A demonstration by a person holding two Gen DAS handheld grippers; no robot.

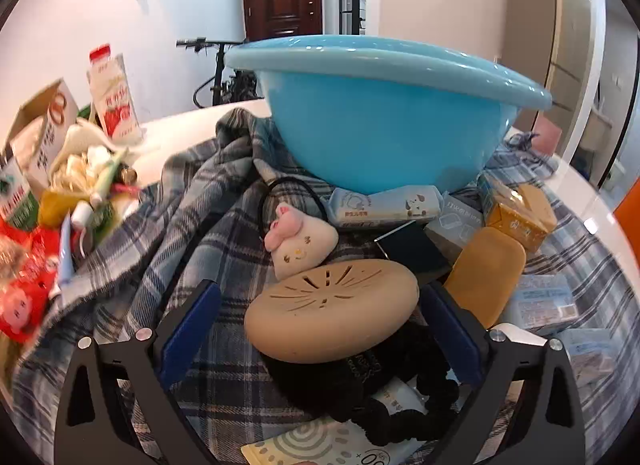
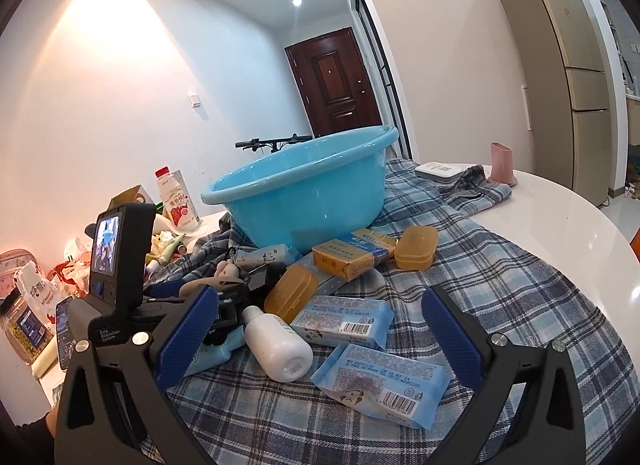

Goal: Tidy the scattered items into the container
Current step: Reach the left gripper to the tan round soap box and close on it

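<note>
A blue plastic basin (image 1: pixel 380 121) stands on the plaid cloth; it also shows in the right wrist view (image 2: pixel 308 193). My left gripper (image 1: pixel 320 325) is open around a beige round case with slits (image 1: pixel 332 309), which lies on a black scrunchie (image 1: pixel 360 397). A plush charm (image 1: pixel 300 241), a tissue pack (image 1: pixel 384 205) and an orange soap box (image 1: pixel 484 273) lie beyond. My right gripper (image 2: pixel 320 333) is open low over a white bottle (image 2: pixel 276 345) and blue wipe packs (image 2: pixel 384 385).
Yellow boxes (image 2: pixel 352 255) and orange cases (image 2: pixel 416 247) lie before the basin. Milk carton (image 1: pixel 114 97) and snack clutter (image 1: pixel 60 193) fill the left. A pink cup (image 2: pixel 502 163) and white device (image 2: pixel 438 171) stand at the table's (image 2: pixel 568 233) far right.
</note>
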